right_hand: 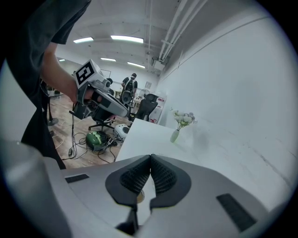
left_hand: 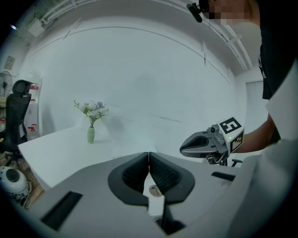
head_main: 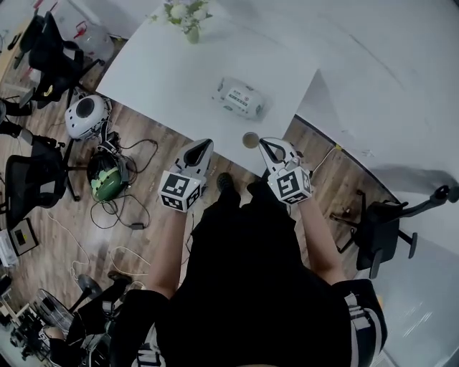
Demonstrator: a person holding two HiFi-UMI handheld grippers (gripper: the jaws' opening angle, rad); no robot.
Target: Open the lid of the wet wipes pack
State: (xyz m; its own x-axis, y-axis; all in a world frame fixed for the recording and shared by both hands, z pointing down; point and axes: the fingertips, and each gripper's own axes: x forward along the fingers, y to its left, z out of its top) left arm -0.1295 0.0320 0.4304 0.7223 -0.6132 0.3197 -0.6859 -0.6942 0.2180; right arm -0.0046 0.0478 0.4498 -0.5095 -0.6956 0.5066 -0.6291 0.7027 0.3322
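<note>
The wet wipes pack (head_main: 239, 97), white with green print, lies on the white table (head_main: 172, 79) in the head view, its lid down as far as I can see. Both grippers hang short of the table's near edge, apart from the pack. My left gripper (head_main: 202, 145) is shut with nothing in it, its jaws touching in the left gripper view (left_hand: 148, 155). My right gripper (head_main: 267, 147) is shut and empty too, as its own view (right_hand: 150, 158) shows. The pack is hidden in both gripper views.
A small vase of flowers (head_main: 188, 16) stands at the table's far edge, also in the gripper views (left_hand: 91, 122) (right_hand: 180, 122). A round brown disc (head_main: 249, 140) sits by the table's near edge. Office chairs (head_main: 43, 50), helmets (head_main: 87, 116) and cables lie on the wooden floor at left.
</note>
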